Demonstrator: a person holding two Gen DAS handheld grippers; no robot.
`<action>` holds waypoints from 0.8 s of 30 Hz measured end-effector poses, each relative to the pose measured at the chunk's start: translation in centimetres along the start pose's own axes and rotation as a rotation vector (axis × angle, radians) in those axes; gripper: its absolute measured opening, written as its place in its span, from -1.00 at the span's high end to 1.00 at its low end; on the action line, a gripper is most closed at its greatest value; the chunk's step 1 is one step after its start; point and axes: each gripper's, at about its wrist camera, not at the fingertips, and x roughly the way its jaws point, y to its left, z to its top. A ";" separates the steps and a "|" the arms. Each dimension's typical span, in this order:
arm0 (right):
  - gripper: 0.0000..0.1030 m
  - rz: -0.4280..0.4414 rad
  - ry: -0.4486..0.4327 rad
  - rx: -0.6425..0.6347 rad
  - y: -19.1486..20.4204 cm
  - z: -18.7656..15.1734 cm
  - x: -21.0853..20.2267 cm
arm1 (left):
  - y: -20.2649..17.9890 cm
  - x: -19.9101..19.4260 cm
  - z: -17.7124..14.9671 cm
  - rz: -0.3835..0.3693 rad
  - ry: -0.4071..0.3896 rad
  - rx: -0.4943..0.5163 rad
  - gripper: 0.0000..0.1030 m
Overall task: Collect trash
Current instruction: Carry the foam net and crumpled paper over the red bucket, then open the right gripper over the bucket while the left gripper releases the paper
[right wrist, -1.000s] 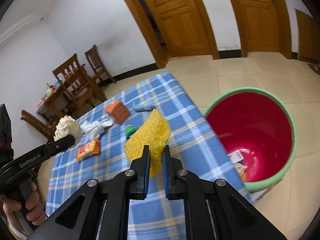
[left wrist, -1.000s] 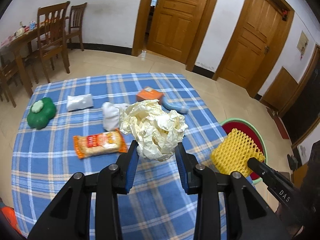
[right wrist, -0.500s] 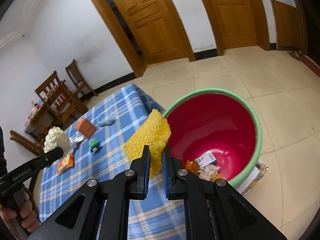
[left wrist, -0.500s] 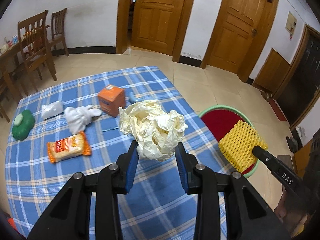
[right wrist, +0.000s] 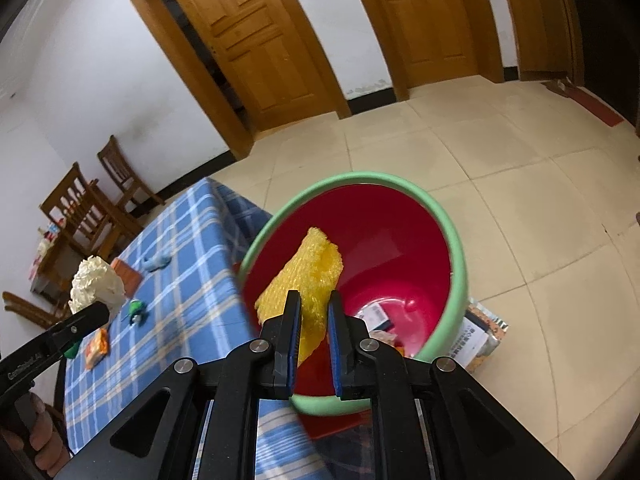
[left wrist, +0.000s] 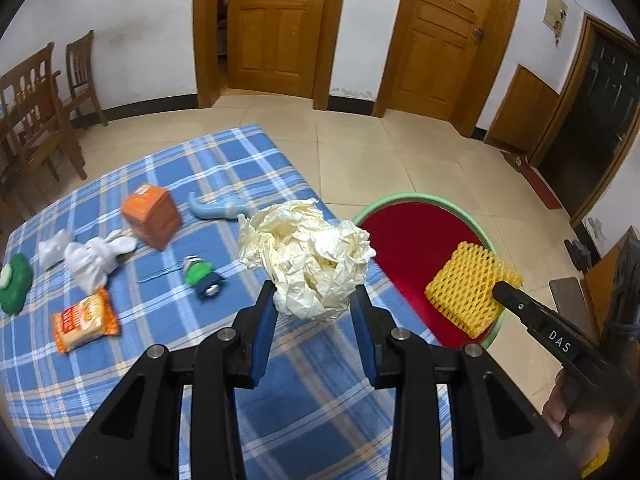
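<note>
Right now left gripper (left wrist: pixel 314 306) jaws are clamped on the paper wad (left wrist: pixel 306 262), held above the desk (left wrist: pixel 280 396) near its right edge. Right gripper (right wrist: pixel 313 314) sits over the bin (right wrist: pixel 458 256); its jaws have a visible gap around the foam net (right wrist: pixel 308 276). The left pad seems to touch the net, the right one looks clear of it, so I can't tell whether it's gripped or let go. The net hangs inside the bin's rim line, over the red interior, with some paper scraps at the bottom.

Bin stands on the floor, right of the desk, touching or just beside the cloth edge.

On the desk, left of the wad: orange box (left wrist: pixel 152 216), blue curved piece (left wrist: pixel 218 211) beyond the wad, white rag (left wrist: pixel 98 260), green-white toy (left wrist: pixel 200 276) (blurred), snack pack (left wrist: pixel 85 320) nearest, green lump (left wrist: pixel 15 288) at far left, small white packet (left wrist: pixel 54 244) beside the rag. All well apart from the bin.
</note>
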 end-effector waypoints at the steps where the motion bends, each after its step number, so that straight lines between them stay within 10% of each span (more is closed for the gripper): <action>1: 0.70 -0.002 0.002 0.003 -0.2 0.1 0.1 | -0.4 0.4 0.1 -0.003 0.006 0.008 0.29; 24: 0.21 -0.056 -0.026 0.084 -5.6 1.2 -1.3 | -8.1 7.5 1.1 -0.122 0.109 0.154 0.28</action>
